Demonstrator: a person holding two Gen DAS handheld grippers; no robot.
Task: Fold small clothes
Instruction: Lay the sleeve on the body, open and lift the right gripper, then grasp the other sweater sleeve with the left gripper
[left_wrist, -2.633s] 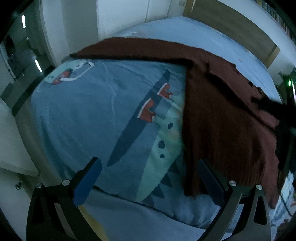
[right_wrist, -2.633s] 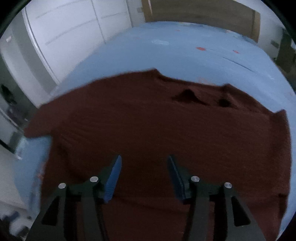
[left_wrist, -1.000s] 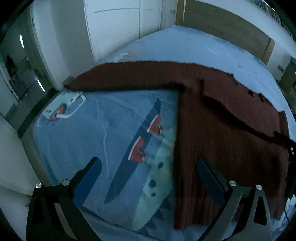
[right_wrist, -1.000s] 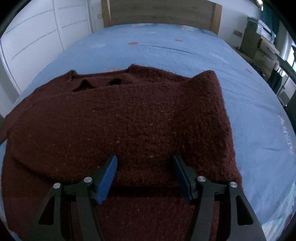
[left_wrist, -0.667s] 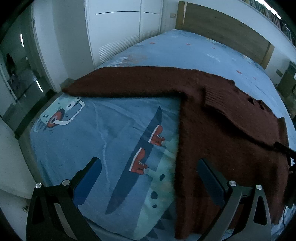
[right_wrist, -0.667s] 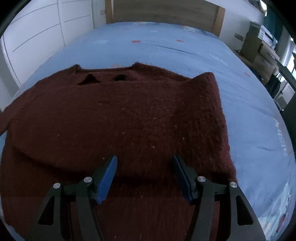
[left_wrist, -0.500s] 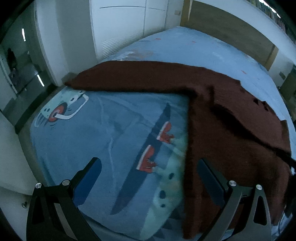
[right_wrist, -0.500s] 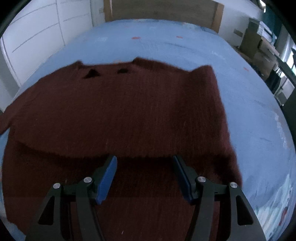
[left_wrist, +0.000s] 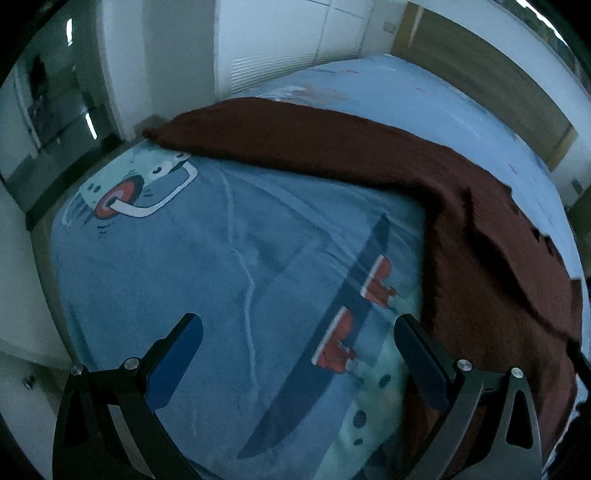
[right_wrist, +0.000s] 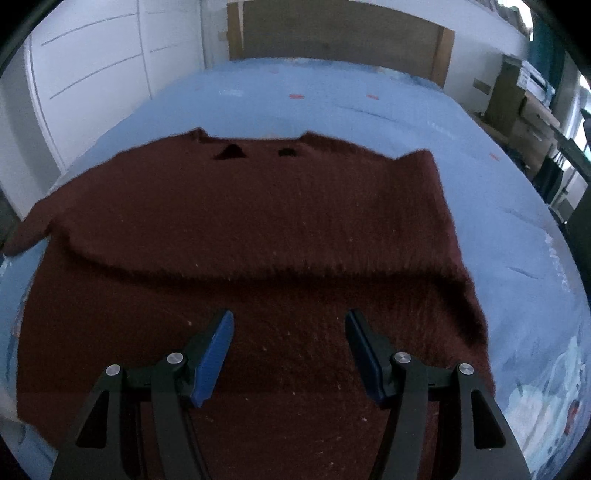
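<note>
A dark red knitted sweater lies flat on the blue bed, neckline at the far side. One sleeve is folded across its body; the other sleeve stretches out to the left. My right gripper is open and empty, hovering over the sweater's lower part. My left gripper is wide open and empty above the printed bedsheet, with the sweater's side edge by its right finger.
The bed's corner and left edge fall away toward white cupboard doors. A wooden headboard stands at the far end. Shelves and boxes stand to the right of the bed.
The right gripper has drawn back a little over the sweater. The left gripper has swung left and lower toward the bed corner. Both stay open.
</note>
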